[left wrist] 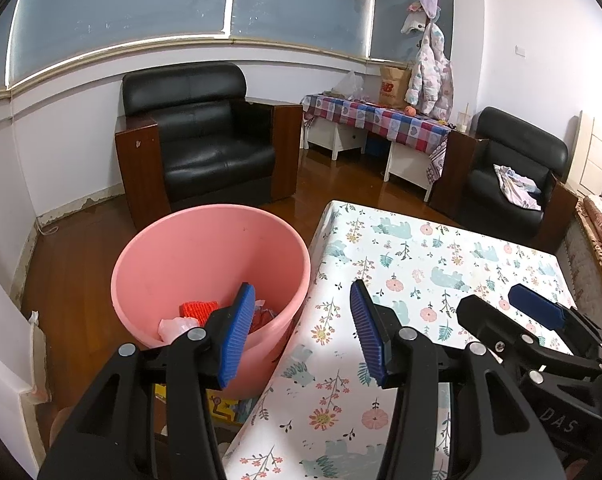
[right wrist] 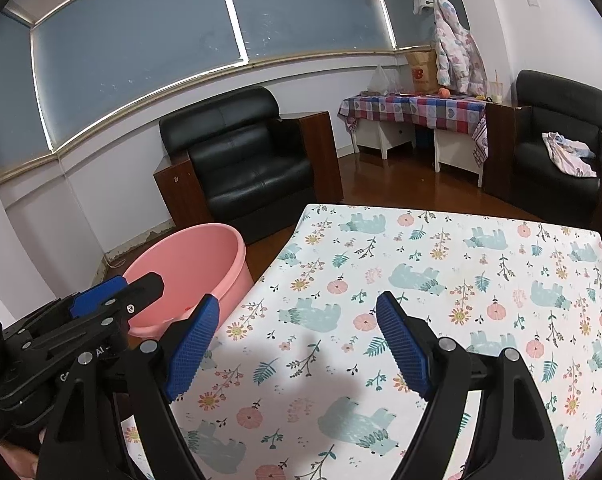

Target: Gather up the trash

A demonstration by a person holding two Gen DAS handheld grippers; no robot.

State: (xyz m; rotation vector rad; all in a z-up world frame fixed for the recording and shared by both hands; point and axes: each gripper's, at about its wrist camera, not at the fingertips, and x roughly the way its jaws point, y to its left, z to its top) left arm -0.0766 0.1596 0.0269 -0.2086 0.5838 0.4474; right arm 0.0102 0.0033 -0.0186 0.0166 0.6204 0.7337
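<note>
A pink bucket (left wrist: 205, 264) stands on the floor against the left edge of the table (left wrist: 421, 256), which wears a cloth printed with flowers and bears. In the bucket lie a red ribbed piece (left wrist: 199, 308) and a crumpled pale wrapper (left wrist: 173, 326). My left gripper (left wrist: 301, 292) hangs over the gap between the bucket's rim and the table's edge, open and empty. My right gripper (right wrist: 297, 300) is open above the cloth (right wrist: 441, 264) with nothing between its blue pads. Each gripper shows in the other's view: the right gripper (left wrist: 497, 300) and the left gripper (right wrist: 137, 286). No loose trash shows on the cloth.
A black armchair (left wrist: 205, 136) stands behind the bucket and a second armchair (left wrist: 513, 176) with a cloth on its seat at the far right. A low table under a checked cloth (left wrist: 377, 116) lines the back wall. A colourful box (left wrist: 225, 406) lies under the table's near edge.
</note>
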